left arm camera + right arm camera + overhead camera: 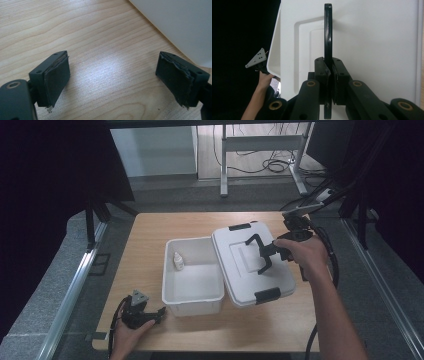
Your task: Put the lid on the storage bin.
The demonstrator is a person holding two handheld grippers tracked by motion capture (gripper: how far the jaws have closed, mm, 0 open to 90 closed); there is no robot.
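Right gripper (266, 254) clamped black carry handle (328, 32) of white plastic lid (240, 280), frame centre-right, tilting it off white bin (192, 300). Left gripper (112, 80) wide open, empty, parked lower left.

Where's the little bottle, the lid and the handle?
bottle (178, 261), high view, on its white body
lid (240, 280), high view, on its flat top
handle (328, 32), right gripper view, on the black bar above the tool

A lab or test room set up for recording: a small wooden worktop (150, 227) stands on grey carpet (55, 270) between dark curtains (45, 175) and metal rails (70, 295), with a desk frame (260, 142) and loose cables (272, 166) behind.
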